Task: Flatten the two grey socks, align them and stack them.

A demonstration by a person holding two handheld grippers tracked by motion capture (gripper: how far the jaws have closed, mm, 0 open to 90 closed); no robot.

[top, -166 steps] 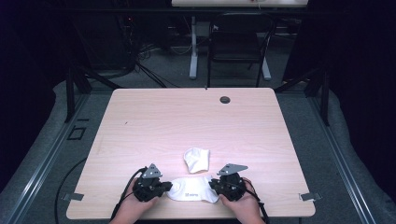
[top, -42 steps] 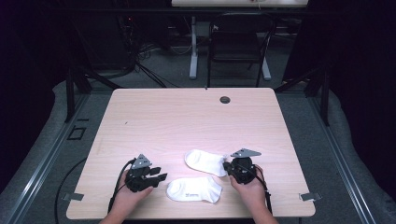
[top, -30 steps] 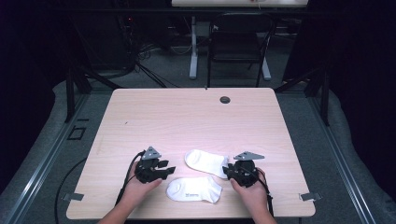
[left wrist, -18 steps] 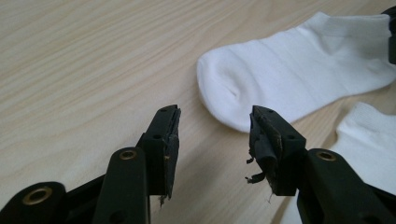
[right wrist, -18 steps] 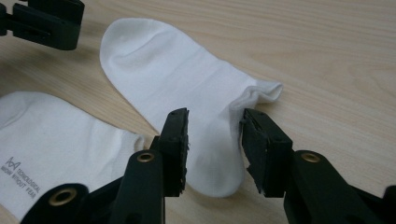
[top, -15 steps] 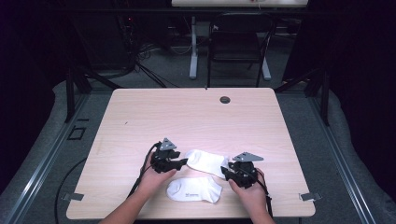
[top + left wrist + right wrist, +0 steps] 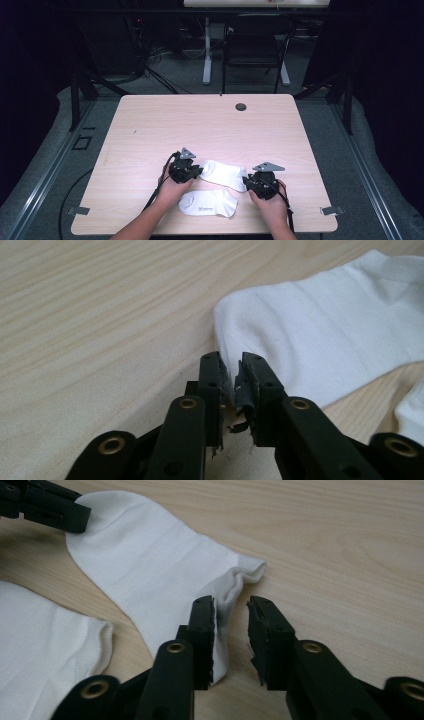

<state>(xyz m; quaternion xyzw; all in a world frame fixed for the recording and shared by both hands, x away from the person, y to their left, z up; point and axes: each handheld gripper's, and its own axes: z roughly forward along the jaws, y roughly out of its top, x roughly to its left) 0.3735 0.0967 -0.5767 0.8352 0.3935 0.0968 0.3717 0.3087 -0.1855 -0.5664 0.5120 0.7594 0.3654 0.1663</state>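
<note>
— Since half a second ago, what has shifted?

— My left gripper (image 7: 192, 172) has slid in to the toe end of the far sock (image 7: 224, 173); my right gripper (image 7: 252, 182) stays at the sock's other end, by the cuff.

— How do the left fingers (image 7: 214, 375) stand?

— Nearly together, a thin slit between them. From the left gripper view the sock's rounded edge lies right at their tips; I cannot tell whether any cloth is caught.

— And the right?

— From the right gripper view its fingers (image 7: 203, 625) stand apart, a clear gap between them. The sock's cuff edge lies against the inner face of one finger, the other finger off the cloth. Nothing is pinched.

— Where does that sock lie?

— Flat on the counter (image 7: 150, 130), stretched between the two grippers, cuff slightly rumpled. A second white sock (image 7: 208, 203) lies just beside it, toward my side of the counter, between my two hands.

— Anything beyond the far sock?

— A small dark round grommet (image 7: 241, 106) near the counter's far edge, well apart from it.
</note>
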